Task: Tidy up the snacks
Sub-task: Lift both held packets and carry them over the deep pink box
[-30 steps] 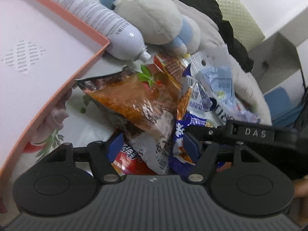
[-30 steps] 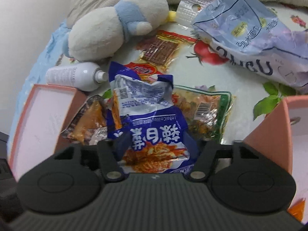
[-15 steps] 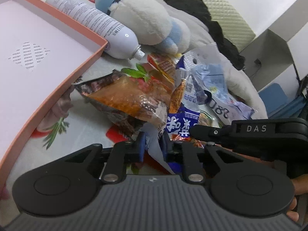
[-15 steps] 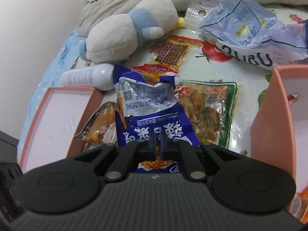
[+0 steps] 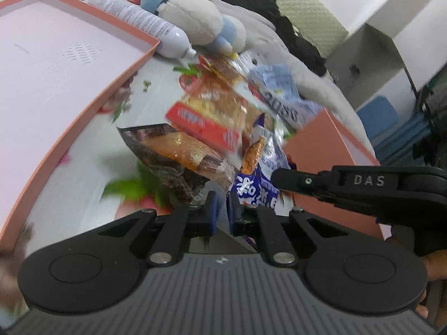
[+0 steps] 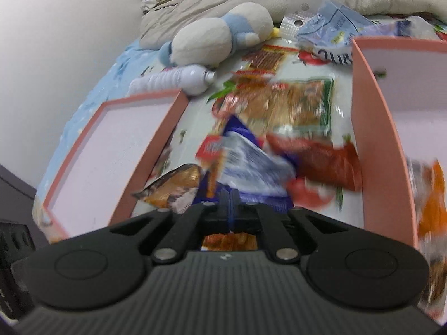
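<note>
My left gripper [image 5: 221,209] is shut on the lower edge of a brown-and-orange snack packet [image 5: 178,156], which hangs lifted above the flowered cloth. Right beside it, my right gripper [image 5: 282,180] comes in from the right, shut on a blue-and-white snack packet [image 5: 251,187]. In the right wrist view, the right gripper [image 6: 229,198] pinches that blue-and-white packet [image 6: 251,164], and the brown packet [image 6: 173,184] hangs to its left. An orange-rimmed pink box [image 5: 72,136] lies at the left, a second one [image 5: 321,136] at the right.
More snack packets [image 6: 293,106] lie between the left box [image 6: 156,150] and the right box [image 6: 374,139]. A white spray bottle [image 5: 139,19], a plush toy [image 5: 195,19] and a pale blue bag [image 6: 332,25] lie at the back. A hand [image 5: 435,262] shows at the right edge.
Both grippers went from open to shut, each on a packet. Both packets have come up off the pile, the views have pulled back, and the right box has come into view.
</note>
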Demonstrator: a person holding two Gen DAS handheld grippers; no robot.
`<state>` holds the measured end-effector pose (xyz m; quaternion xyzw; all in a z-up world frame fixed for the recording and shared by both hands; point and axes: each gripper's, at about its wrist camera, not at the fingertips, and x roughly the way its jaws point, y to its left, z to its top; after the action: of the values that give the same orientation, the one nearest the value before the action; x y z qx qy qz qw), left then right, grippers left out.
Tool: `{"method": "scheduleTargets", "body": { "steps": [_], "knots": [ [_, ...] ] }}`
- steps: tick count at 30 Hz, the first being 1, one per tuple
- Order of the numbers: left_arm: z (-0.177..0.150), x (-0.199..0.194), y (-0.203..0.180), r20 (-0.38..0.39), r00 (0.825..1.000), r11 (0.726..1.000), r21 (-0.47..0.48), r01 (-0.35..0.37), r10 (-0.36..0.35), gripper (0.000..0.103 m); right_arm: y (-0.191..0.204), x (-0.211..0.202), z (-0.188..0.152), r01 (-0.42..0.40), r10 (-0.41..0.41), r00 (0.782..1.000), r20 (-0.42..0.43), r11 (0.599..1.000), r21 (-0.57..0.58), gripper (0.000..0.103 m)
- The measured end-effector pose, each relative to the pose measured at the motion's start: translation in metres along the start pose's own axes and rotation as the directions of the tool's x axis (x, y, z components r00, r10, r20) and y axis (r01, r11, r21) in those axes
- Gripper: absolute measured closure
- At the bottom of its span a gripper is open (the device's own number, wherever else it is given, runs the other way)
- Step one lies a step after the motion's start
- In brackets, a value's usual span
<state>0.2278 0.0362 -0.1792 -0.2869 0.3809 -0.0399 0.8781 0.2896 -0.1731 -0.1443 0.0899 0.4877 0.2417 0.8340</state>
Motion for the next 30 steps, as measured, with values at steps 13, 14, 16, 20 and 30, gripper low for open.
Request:
{"method": "scheduleTargets", "body": {
  "steps": [13, 14, 16, 20, 30],
  "knots": [
    [-0.061, -0.06, 0.004, -0.114, 0.993, 0.998, 0.061, -0.022, 0.029, 0.086, 0.005, -0.045, -0.091, 0.03, -0.033, 0.997, 0.076, 0.998, 0.048, 0.096],
    [-0.062, -0.062, 0.007, -0.121, 0.992, 0.999, 0.047, -0.027, 0.032, 0.076, 0.005, -0.047, -0.093, 0.041, -0.045, 0.995, 0.084, 0.998, 0.049, 0.094],
    [-0.062, -0.067, 0.014, -0.123, 0.992, 1.0, 0.012, -0.026, 0.027, 0.053, 0.007, -0.046, -0.097, 0.064, -0.068, 0.993, 0.096, 0.997, 0.038, 0.085],
    [-0.054, -0.079, 0.025, -0.098, 0.995, 0.999, -0.044, -0.023, 0.018, 0.037, 0.01, -0.045, -0.105, 0.057, -0.06, 0.99, 0.126, 0.998, 0.026, 0.061],
    [-0.037, -0.067, 0.046, -0.062, 0.998, 0.971, -0.237, 0.0, -0.015, 0.027, 0.003, -0.022, -0.11, 0.135, -0.138, 0.977, 0.161, 0.99, 0.03, 0.017]
  ]
}}
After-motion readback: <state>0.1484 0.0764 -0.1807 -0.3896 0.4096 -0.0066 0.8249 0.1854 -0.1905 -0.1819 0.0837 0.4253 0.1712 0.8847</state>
